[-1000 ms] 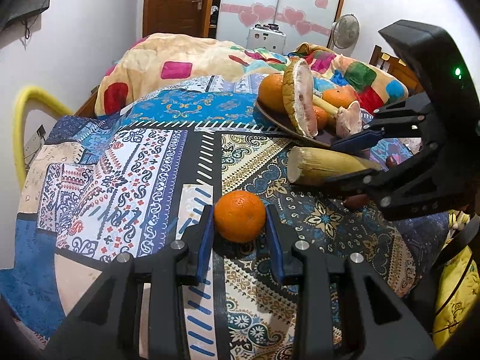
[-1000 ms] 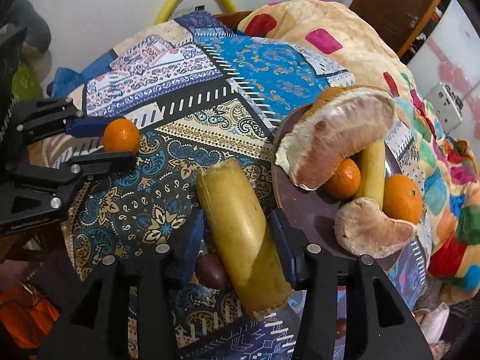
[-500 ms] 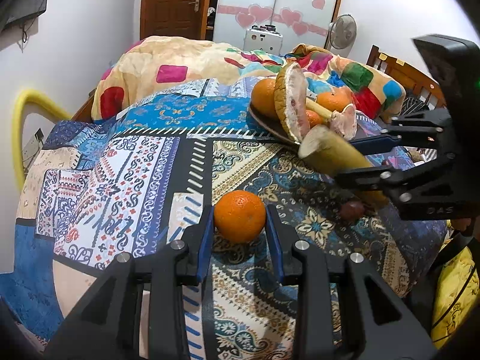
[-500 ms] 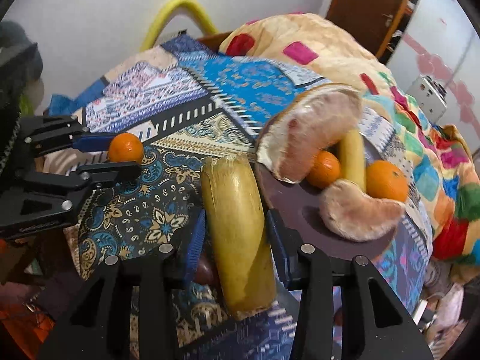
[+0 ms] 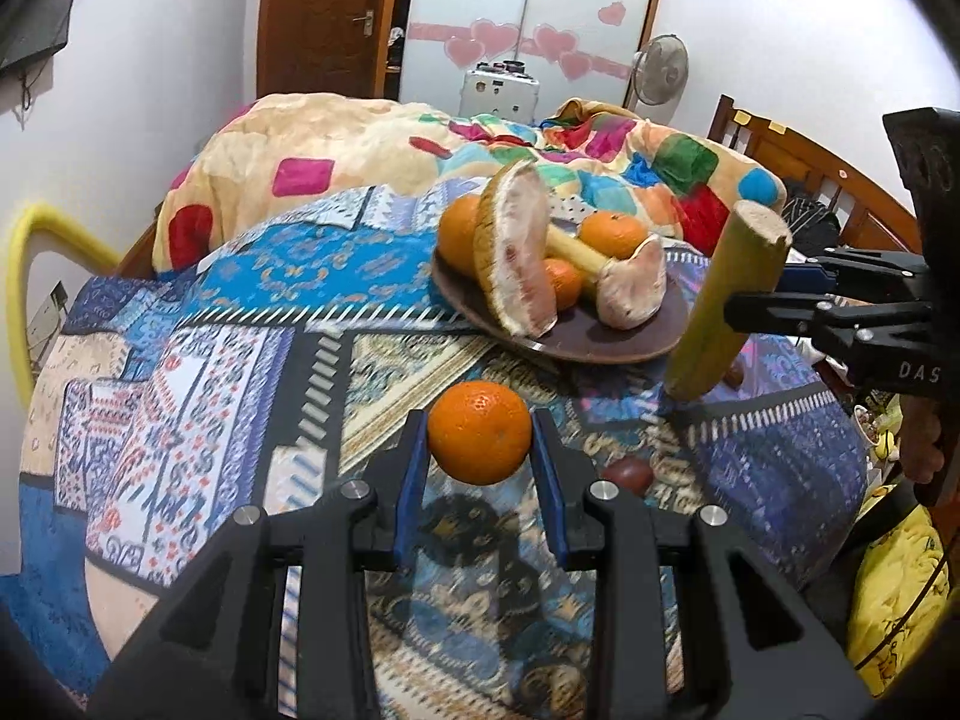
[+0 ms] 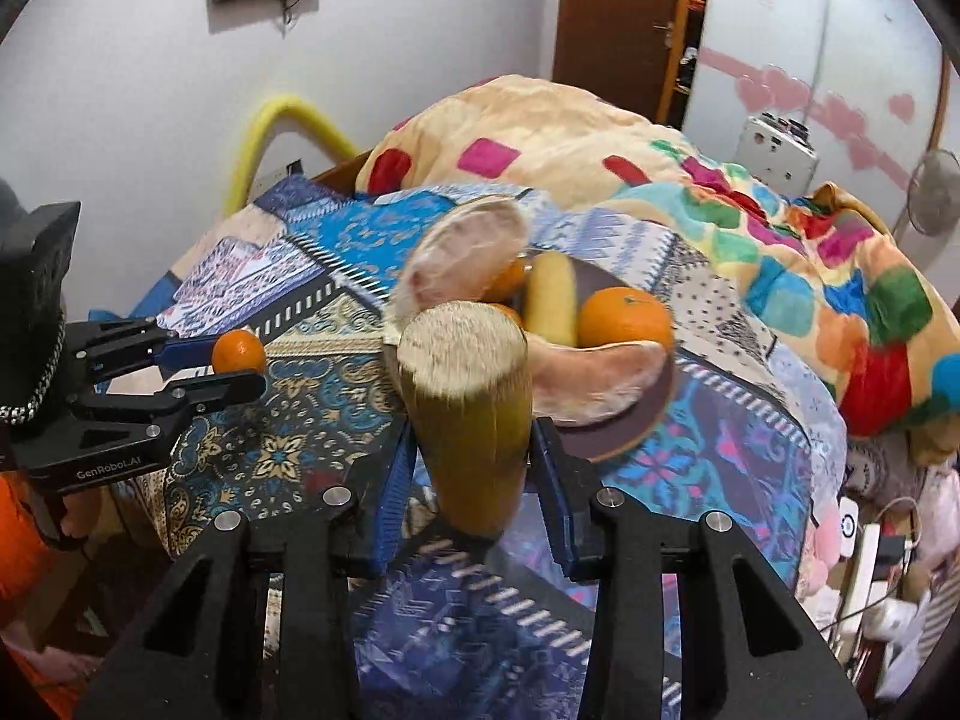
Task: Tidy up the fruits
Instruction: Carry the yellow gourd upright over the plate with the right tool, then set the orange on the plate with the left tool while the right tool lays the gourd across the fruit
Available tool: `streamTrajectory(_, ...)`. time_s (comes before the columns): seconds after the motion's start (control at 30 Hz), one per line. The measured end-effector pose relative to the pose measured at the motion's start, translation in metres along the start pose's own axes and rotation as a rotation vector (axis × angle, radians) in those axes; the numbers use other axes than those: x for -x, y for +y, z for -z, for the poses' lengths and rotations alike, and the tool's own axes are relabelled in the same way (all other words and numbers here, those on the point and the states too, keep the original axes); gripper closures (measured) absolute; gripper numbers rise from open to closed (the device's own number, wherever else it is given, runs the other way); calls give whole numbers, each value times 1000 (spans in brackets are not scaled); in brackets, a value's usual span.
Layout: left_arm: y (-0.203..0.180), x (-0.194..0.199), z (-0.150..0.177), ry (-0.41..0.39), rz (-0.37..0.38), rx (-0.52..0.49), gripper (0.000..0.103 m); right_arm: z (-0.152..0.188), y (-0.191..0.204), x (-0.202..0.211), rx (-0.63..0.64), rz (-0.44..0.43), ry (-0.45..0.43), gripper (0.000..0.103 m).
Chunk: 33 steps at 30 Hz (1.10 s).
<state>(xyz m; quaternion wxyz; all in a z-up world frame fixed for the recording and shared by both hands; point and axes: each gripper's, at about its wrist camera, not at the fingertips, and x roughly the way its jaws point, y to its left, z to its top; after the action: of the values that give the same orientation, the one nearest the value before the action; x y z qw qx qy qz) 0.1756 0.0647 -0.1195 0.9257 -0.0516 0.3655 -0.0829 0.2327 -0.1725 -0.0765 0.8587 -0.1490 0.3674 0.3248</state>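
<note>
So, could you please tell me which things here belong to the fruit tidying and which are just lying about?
Job: orange in left gripper; sugarcane piece in right gripper; brown plate with pomelo wedges, oranges.
Lying about: quilt, fan, yellow hoop.

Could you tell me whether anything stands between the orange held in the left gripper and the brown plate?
Nothing visible blocks it: only patterned cloth lies between the orange in the left gripper and the plate, though the plate is crowded.
</note>
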Motion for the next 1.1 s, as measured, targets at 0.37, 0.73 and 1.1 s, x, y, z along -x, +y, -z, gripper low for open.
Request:
streamTrajectory(0.37, -25, -24, -42, -18, 15, -42, 70, -14, -30, 14, -55, 41, -67, 67)
streamTrajectory(0.73, -39, -63, -62, 54, 61, -60, 70, -42, -52, -2, -91, 26, -66, 67)
streamTrajectory(1.1, -53, -84, -67, 69, 28, -105, 70, -54, -58, -42, -106, 7, -21, 67)
